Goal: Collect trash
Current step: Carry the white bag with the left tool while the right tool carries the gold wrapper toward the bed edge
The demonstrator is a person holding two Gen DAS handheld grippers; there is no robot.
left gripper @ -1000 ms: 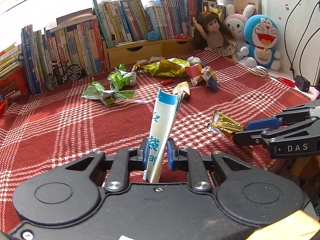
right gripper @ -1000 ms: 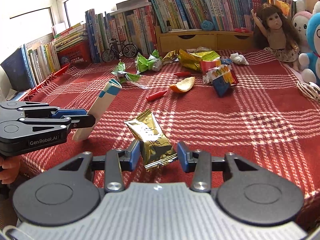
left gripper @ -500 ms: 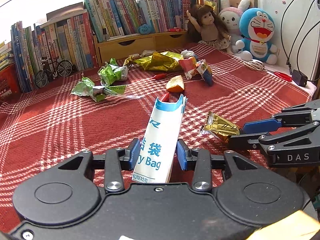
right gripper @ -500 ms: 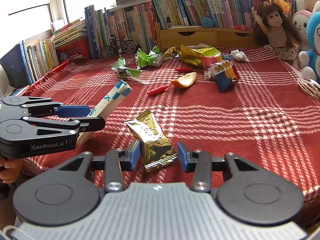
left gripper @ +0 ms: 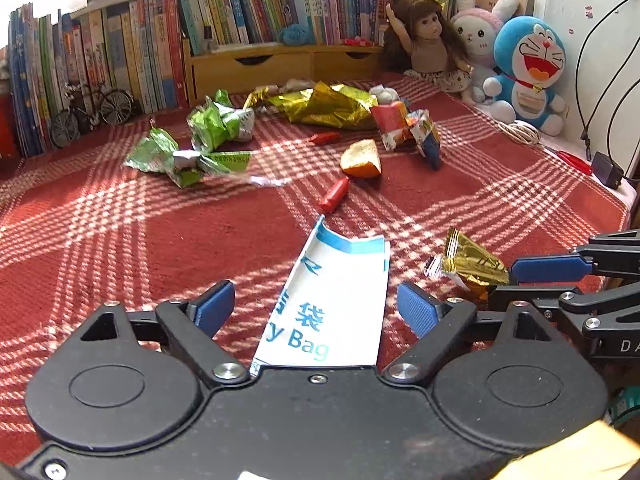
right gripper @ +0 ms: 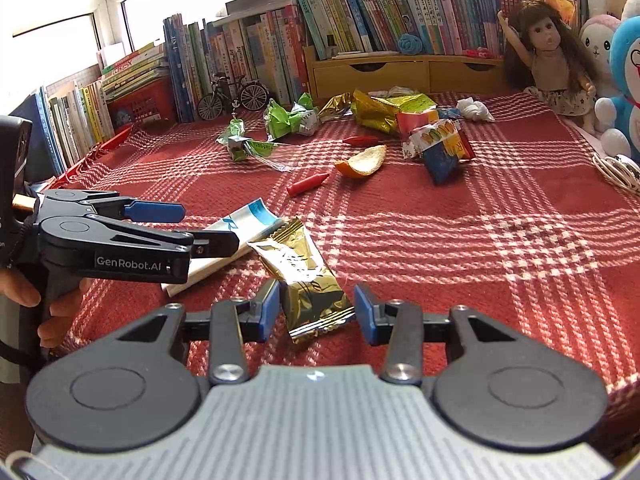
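A white paper bag with a blue band point(left gripper: 332, 300) lies flat on the red checked cloth point(left gripper: 120, 248). My left gripper point(left gripper: 316, 304) straddles the bag. Its jaws are opening wide, and neither pad touches the paper. From the right wrist view, this gripper point(right gripper: 204, 227) hovers over the bag point(right gripper: 244, 220). A gold foil wrapper point(right gripper: 300, 272) runs from the bag's end back into my right gripper point(right gripper: 316, 308), whose pads are shut on the wrapper's near end. The left wrist view shows that wrapper point(left gripper: 472, 266) sticking out of the right gripper point(left gripper: 506, 284).
Further back on the cloth lie green wrappers point(left gripper: 216, 124), a big gold foil bag point(left gripper: 328, 106), a colourful snack pack point(left gripper: 416, 132), an orange peel point(left gripper: 360, 160) and a red stick point(left gripper: 334, 196). Books, a doll point(left gripper: 428, 44) and plush toys line the back. A hand point(right gripper: 24, 292) holds the left gripper.
The left jaws have spread apart and let go of the paper bag, which went from standing upright to lying flat. The left gripper moved forward and lower. The right gripper and gold wrapper have not moved.
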